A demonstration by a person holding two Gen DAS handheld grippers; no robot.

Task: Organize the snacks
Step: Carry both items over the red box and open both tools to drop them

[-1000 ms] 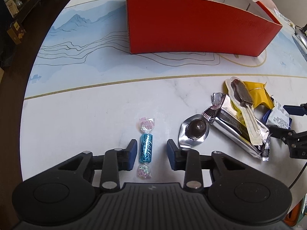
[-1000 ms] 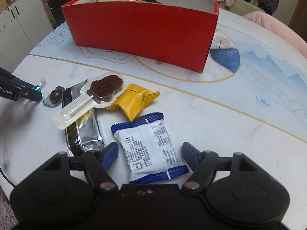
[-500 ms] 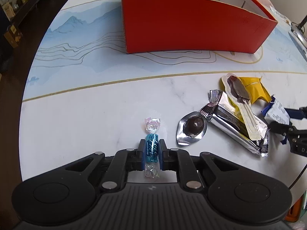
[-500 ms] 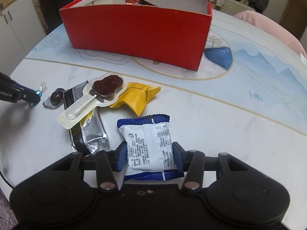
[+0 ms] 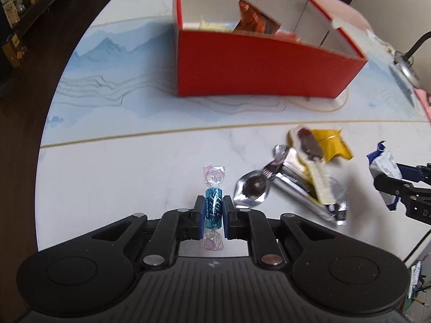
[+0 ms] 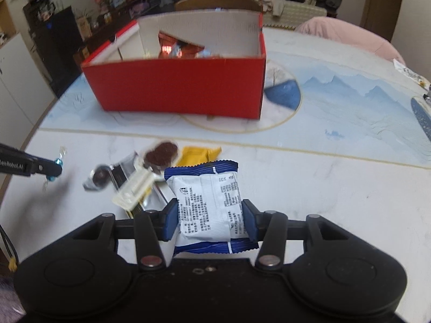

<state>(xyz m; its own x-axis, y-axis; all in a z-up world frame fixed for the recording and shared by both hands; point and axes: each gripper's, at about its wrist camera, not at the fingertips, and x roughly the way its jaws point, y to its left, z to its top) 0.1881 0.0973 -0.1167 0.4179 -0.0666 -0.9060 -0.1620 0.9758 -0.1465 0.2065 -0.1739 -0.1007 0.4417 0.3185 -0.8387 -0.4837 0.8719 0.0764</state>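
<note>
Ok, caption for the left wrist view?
Left gripper clamps a blue twist-wrapped candy above the table, red box ahead.

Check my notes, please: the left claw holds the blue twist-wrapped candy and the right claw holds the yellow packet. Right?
Not quite. The right claw holds the white-and-blue packet, as the right wrist view shows; the yellow packet lies on the table. The left claw does hold the blue candy.

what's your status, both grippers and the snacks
Left gripper shut on blue twist candy. Right gripper shut on white-and-blue snack packet. Red box ahead, open top. Nothing in the way.
</note>
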